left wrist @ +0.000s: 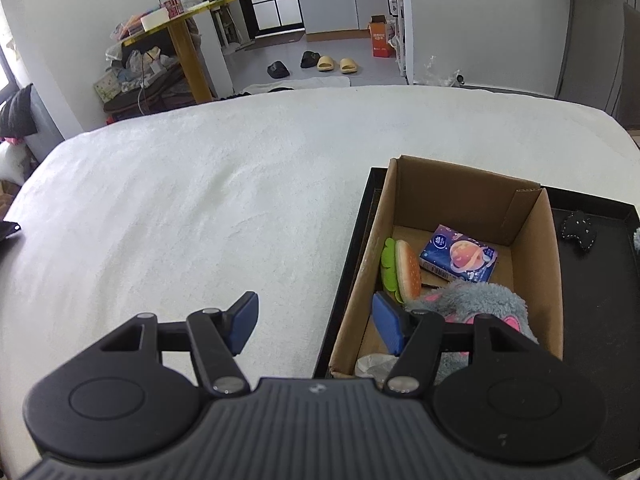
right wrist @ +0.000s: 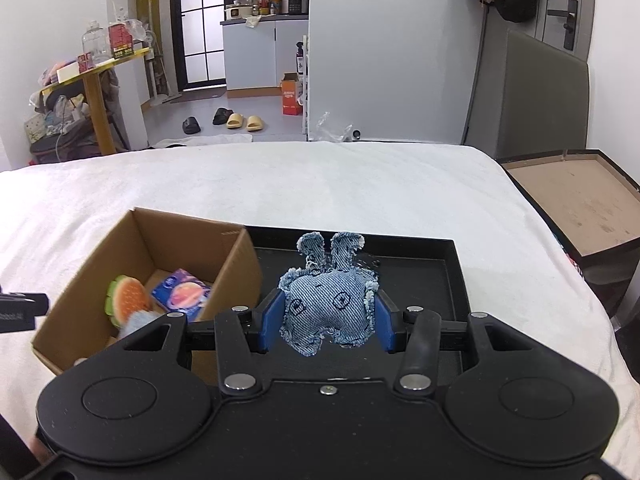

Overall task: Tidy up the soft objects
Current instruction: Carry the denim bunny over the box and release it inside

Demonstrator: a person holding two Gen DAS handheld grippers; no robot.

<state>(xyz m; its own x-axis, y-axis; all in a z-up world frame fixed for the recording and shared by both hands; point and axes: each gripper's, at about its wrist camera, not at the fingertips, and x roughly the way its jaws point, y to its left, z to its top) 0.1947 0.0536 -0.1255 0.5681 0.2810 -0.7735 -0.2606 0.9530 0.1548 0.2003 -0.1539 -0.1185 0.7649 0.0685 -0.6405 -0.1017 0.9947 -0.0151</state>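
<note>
Above the black tray [right wrist: 452, 280], the right gripper [right wrist: 326, 320] pinches a denim bunny [right wrist: 328, 304]; carried carelessly, its dangling ears could snag the cardboard box [right wrist: 236, 264] wall. The left gripper [left wrist: 316, 324] gapes empty.

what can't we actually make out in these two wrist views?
- Left wrist view: grey plush toy in the cardboard box is partly covered by the left gripper; the box's near floor too.
- Left wrist view: dark plush on the black tray is too dark to identify.
- Right wrist view: tray floor below the denim bunny is hidden by the right gripper.
</note>
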